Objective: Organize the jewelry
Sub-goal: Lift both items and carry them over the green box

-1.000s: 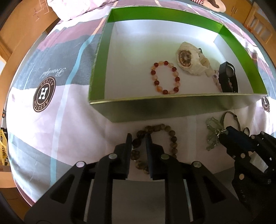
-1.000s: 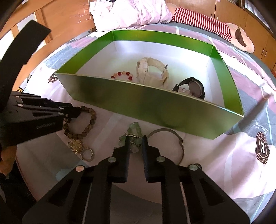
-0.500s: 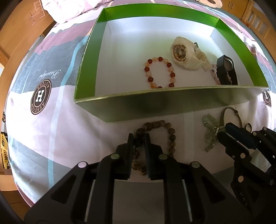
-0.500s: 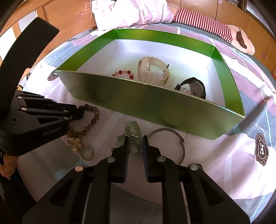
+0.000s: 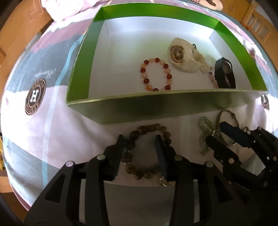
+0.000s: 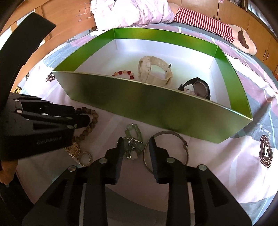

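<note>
A brown bead bracelet (image 5: 147, 170) lies on the bedspread in front of the green box (image 5: 156, 111). My left gripper (image 5: 139, 140) hangs over it with its jaws opening; one finger covers the loop's left side, the other stands inside the loop, and neither pad presses a bead. To the right, a pale green bead bracelet (image 6: 133, 132) with a silver charm lies between the fingers of my right gripper (image 6: 135, 140), whose jaws are also opening, clear of it. In the box lie a red bead bracelet (image 5: 156, 76), a white watch (image 5: 184, 55) and a black watch (image 5: 225, 73).
A silver bangle (image 6: 166, 135) lies just right of the right gripper. A gold charm piece (image 6: 74, 149) and a small ring (image 6: 85, 158) lie at its left. A pillow (image 6: 132, 12) and a striped soft toy (image 6: 208, 22) lie beyond the box.
Both grippers' jaws have gone from nearly shut to well apart. The brown bracelet now lies loose under the left fingers, the green one loose between the right fingers.
</note>
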Available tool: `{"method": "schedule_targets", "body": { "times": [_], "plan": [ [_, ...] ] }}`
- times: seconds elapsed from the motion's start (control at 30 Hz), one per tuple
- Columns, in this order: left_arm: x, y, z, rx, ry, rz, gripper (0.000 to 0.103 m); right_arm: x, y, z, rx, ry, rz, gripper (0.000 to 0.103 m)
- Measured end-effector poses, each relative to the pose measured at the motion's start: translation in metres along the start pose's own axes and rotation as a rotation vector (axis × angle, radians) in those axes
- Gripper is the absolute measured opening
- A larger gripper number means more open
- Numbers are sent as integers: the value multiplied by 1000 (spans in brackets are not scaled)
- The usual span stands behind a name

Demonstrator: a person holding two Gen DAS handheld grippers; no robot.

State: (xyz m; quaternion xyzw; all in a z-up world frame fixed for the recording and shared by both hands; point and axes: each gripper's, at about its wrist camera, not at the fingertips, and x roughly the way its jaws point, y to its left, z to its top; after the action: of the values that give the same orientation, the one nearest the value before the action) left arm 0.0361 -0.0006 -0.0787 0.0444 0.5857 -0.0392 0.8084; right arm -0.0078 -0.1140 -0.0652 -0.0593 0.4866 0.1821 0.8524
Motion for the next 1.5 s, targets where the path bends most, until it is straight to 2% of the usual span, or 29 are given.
{"method": "schedule_targets", "body": {
  "times": [0.13, 0.2, 0.27, 0.3, 0.4, 0.53, 0.73, 0.83, 0.93, 1.17, 1.4, 1.5],
  "plan": [
    [-8, -7, 0, 3, -20, 35, 42, 1, -2, 0, 16, 6, 15, 29],
    [-9, -8, 2, -3, -27, 41, 42, 0, -3, 0, 20, 5, 19, 24],
    [-6, -2, 4, -18, -9, 24, 33, 0, -4, 0, 28, 4, 29, 23],
    [-3, -2, 4, -25, 9, 7, 23, 0, -4, 0, 30, 4, 33, 23],
    [-1, 0, 6, -34, 7, -5, 11, -2, -4, 0, 30, 3, 43, 19],
    [-14, 16, 10, -100, -1, -92, 11, -9, -3, 0, 26, -14, 40, 19],
    [-46, 27, 16, -118, -84, -140, 11, -17, -5, 0, 32, -33, 41, 19],
    [-52, 21, 18, -99, -116, -112, 11, -20, -5, 0, 34, -43, 38, 19],
    [-62, 25, 5, -54, -169, -66, 11, -28, -2, 1, 24, -63, 35, 19],
    [-90, 8, 0, 23, -335, 4, 11, -49, 1, 5, 5, -120, 49, 13],
    [-84, 7, 3, 24, -313, 8, 11, -38, -9, 4, 51, -79, 42, 14],
    [-81, 10, 3, 15, -299, 0, 11, -31, -16, 5, 78, -59, 46, 18]
  ]
}}
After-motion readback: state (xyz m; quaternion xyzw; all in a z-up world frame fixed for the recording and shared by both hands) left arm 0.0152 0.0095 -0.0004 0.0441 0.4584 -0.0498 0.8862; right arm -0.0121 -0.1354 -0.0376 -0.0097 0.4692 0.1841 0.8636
